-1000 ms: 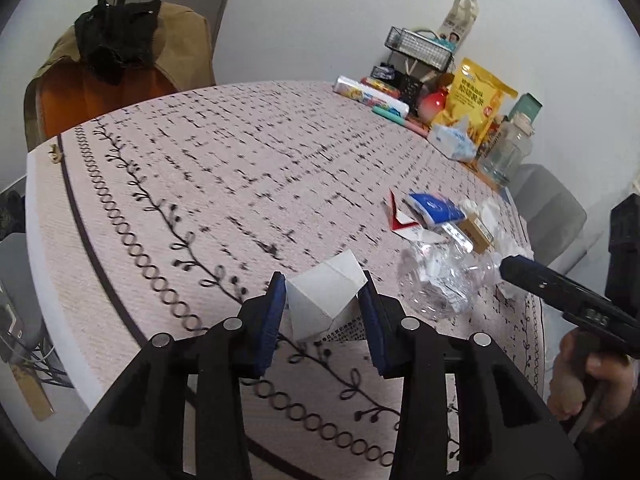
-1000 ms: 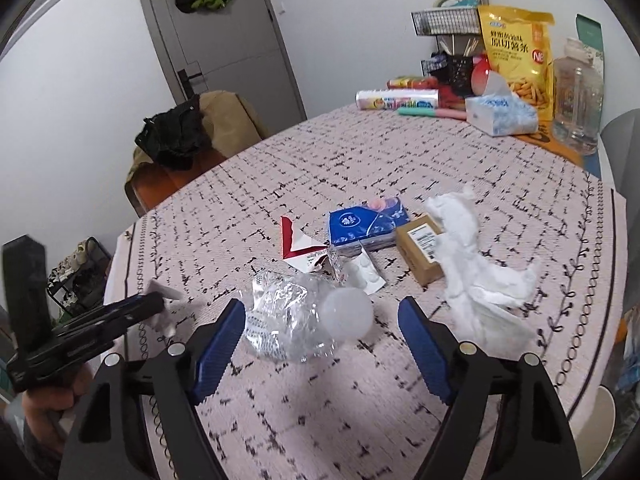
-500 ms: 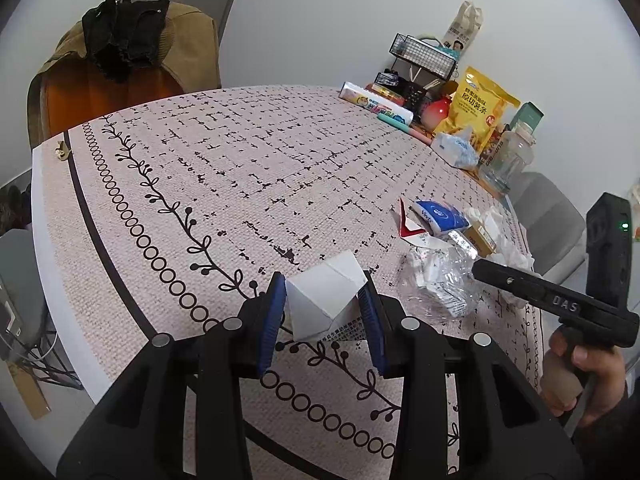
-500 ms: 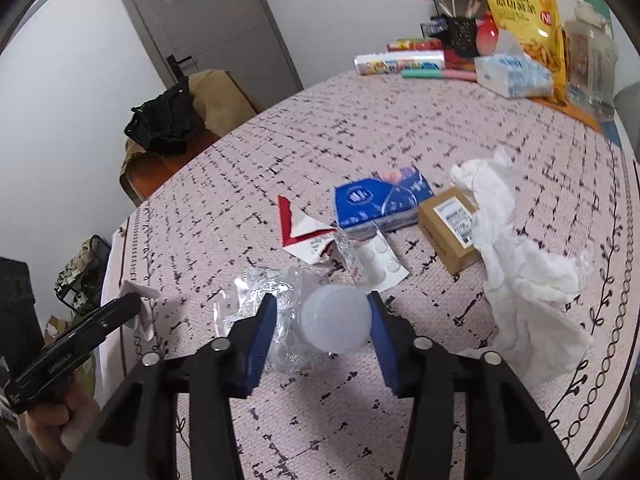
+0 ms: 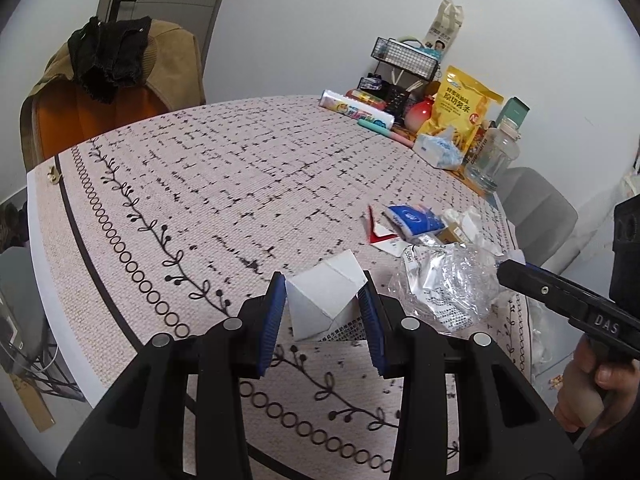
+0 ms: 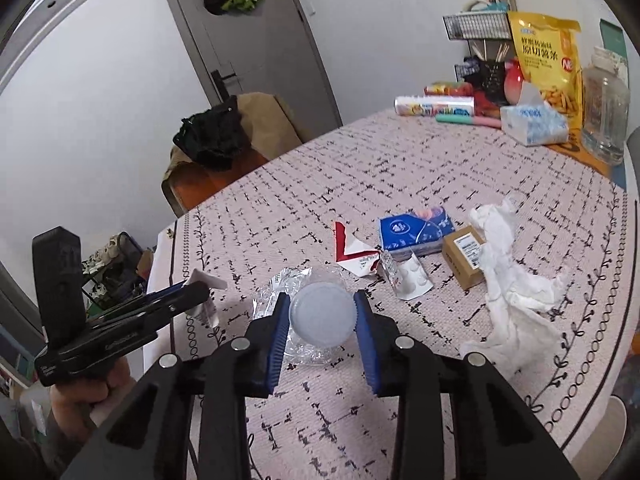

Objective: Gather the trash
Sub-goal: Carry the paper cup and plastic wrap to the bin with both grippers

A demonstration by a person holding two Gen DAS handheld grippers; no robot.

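The right gripper (image 6: 320, 316), jaws just closed on the crushed plastic bottle (image 6: 316, 320) at lower centre, could lose the slick cap end; the left gripper (image 5: 325, 304) clamps a folded paper carton (image 5: 324, 294).

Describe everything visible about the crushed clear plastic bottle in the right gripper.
The crushed plastic bottle is clear, crinkled and flattened, with a printed label wrinkled around it. Its round, frosted-white end faces the right wrist camera. The right gripper has just been closing, and its blue pads now press that end from both sides. In the left wrist view the body juts out past the gripper over the patterned tablecloth, near the red-and-white wrapper. Whether it rests on the cloth cannot be told.
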